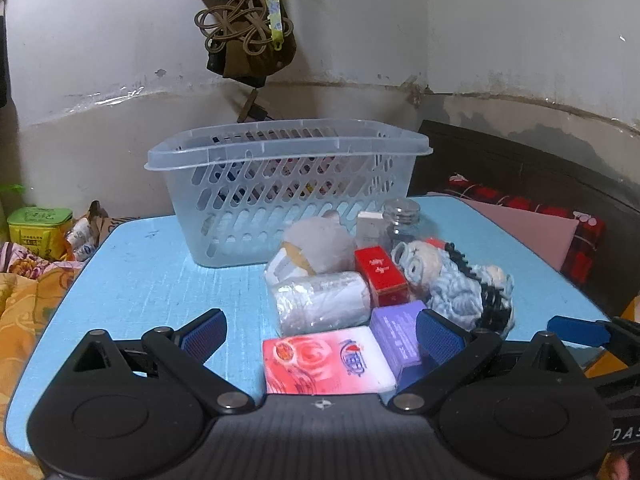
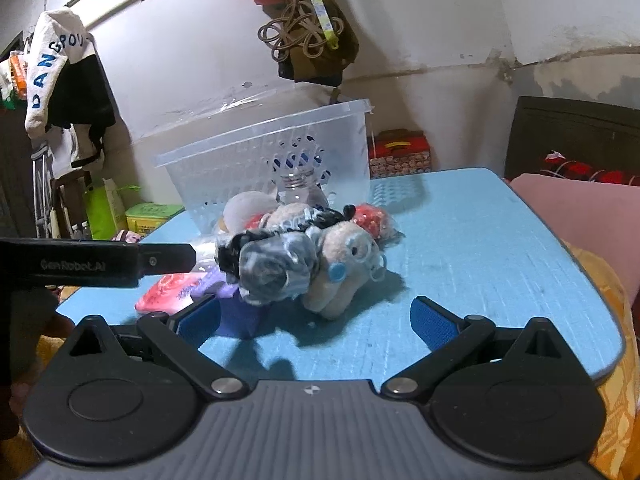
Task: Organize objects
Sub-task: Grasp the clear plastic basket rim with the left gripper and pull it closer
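A clear slotted plastic basket (image 1: 280, 184) stands at the back of the blue table (image 1: 152, 280); it also shows in the right wrist view (image 2: 256, 160). A heap lies in front of it: a pink tissue pack (image 1: 324, 360), a purple box (image 1: 396, 332), a red box (image 1: 380, 276), a wrapped white roll (image 1: 320, 304), a plush toy (image 1: 452, 280), a glass jar (image 1: 402, 216). My left gripper (image 1: 320, 336) is open, its fingers either side of the tissue pack and purple box. My right gripper (image 2: 316, 320) is open and empty, just short of the plush toy (image 2: 340, 260).
A green tin (image 1: 38, 228) and patterned cloth lie off the table's left edge. Pink and red cushions (image 1: 532, 224) lie to the right. Cords and a bag (image 1: 244, 32) hang on the wall behind. Bare table surface lies at the right (image 2: 480, 248).
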